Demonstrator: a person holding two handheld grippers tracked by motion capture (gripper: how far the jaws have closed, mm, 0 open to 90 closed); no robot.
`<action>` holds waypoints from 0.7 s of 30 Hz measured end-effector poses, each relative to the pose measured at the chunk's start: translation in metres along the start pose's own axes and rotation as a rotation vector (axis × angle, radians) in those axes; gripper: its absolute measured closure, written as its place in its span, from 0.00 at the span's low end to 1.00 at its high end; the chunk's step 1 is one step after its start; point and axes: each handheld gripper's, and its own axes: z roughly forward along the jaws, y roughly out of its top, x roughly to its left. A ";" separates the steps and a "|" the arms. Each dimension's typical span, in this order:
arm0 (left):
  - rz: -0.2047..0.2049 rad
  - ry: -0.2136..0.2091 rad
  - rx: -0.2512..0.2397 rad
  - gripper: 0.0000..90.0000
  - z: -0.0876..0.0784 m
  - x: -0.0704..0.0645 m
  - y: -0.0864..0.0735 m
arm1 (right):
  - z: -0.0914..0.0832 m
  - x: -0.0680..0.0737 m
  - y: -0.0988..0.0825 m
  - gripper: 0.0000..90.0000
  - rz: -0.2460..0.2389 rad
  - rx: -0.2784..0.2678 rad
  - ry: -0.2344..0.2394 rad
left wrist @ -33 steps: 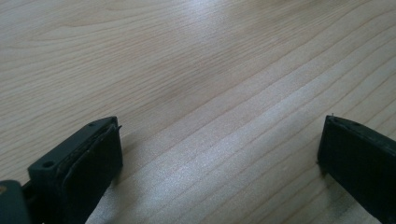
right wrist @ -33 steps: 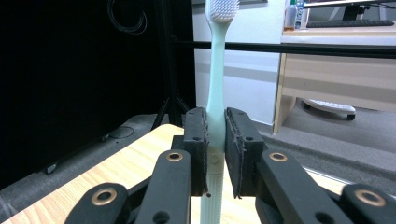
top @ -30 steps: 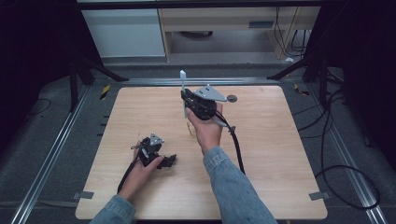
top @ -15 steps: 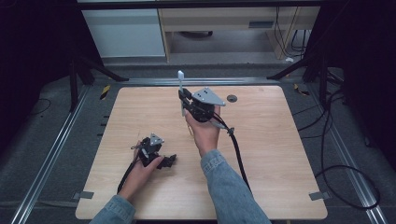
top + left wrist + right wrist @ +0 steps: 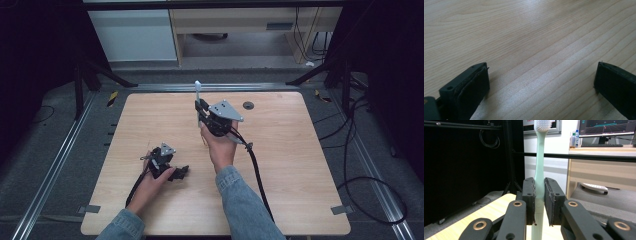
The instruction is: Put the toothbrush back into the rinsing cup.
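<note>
The right gripper [image 5: 201,106], held up above the middle of the wooden table [image 5: 300,165], pinched a pale green toothbrush [image 5: 539,170] between its two black jaws, the handle gripped low and the white bristle head pointing straight up. The left gripper [image 5: 177,172] lay low on the table near its front left, its jaws spread wide apart over bare wood with nothing between them.

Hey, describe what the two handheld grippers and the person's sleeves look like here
Both grippers, left and right, are black, each topped by a grey three-cornered plate and trailing a black cable. In the right gripper view, the linkage arms carry brass-coloured pivot rings, and the flat black pads look worn at the edges. The person wears blue denim sleeves.
</note>
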 end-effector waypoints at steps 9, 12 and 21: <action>0.000 0.000 0.000 0.00 0.000 0.000 0.000 | -0.001 0.001 -0.010 0.88 -0.025 0.007 -0.005; 0.000 0.000 0.000 0.00 0.000 0.000 0.000 | -0.002 0.000 -0.014 0.88 -0.020 0.007 -0.022; 0.000 0.000 0.000 0.00 0.000 0.000 0.000 | -0.003 -0.002 -0.021 0.88 -0.027 0.016 -0.035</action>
